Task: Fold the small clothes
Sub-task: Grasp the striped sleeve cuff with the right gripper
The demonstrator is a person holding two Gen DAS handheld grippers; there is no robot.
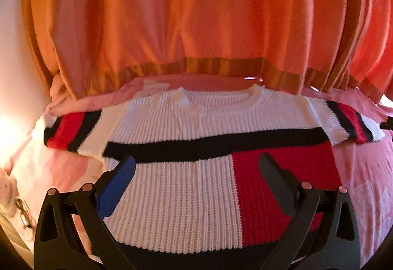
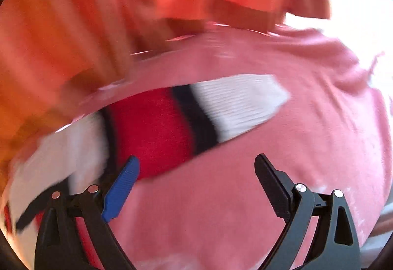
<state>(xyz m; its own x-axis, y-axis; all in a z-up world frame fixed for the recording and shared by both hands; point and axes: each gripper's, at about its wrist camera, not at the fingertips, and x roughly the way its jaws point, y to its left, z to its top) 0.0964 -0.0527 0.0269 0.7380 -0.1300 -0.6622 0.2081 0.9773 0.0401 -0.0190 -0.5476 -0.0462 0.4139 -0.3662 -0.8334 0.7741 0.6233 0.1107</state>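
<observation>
A small knitted sweater point(image 1: 184, 186), white with black bands and red blocks, lies flat on a pink cloth point(image 1: 363, 171), neck away from me, both short sleeves spread out. My left gripper point(image 1: 196, 161) is open and empty, hovering over the sweater's lower body. In the right wrist view the sweater's right sleeve point(image 2: 196, 117), red, black and white, lies ahead and to the left of my right gripper point(image 2: 196, 161), which is open and empty above the pink cloth point(image 2: 294, 159). That view is blurred.
An orange curtain point(image 1: 196, 11) hangs right behind the sweater's neck and also shows in the right wrist view point(image 2: 98, 11). Eyeglasses point(image 1: 23, 213) lie at the far left edge. A white wall point(image 1: 14, 61) is on the left.
</observation>
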